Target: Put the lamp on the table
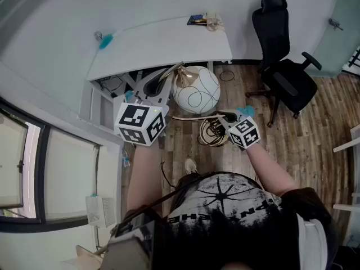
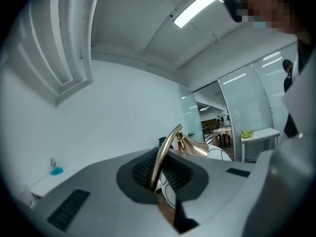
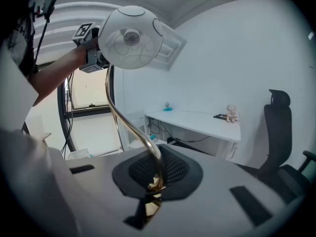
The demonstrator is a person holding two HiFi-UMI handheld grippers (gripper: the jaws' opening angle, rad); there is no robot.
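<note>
The lamp has a white globe shade (image 1: 196, 89) with thin black lines and a curved brass stem (image 1: 194, 117). It is held in the air over the wooden floor, in front of the white table (image 1: 163, 44). My left gripper (image 1: 161, 82) is shut on the stem close to the shade, and the stem (image 2: 165, 152) runs up between its pads. My right gripper (image 1: 226, 118) is shut on the stem's lower end. In the right gripper view the stem (image 3: 126, 120) rises from that gripper (image 3: 157, 174) to the globe (image 3: 131, 37).
A black office chair (image 1: 284, 66) stands right of the table. On the table are a small blue thing (image 1: 105, 40) and a few items at the far end (image 1: 205, 20). A coil of loops (image 1: 211, 131) lies below the lamp. A window (image 1: 22, 162) is at the left.
</note>
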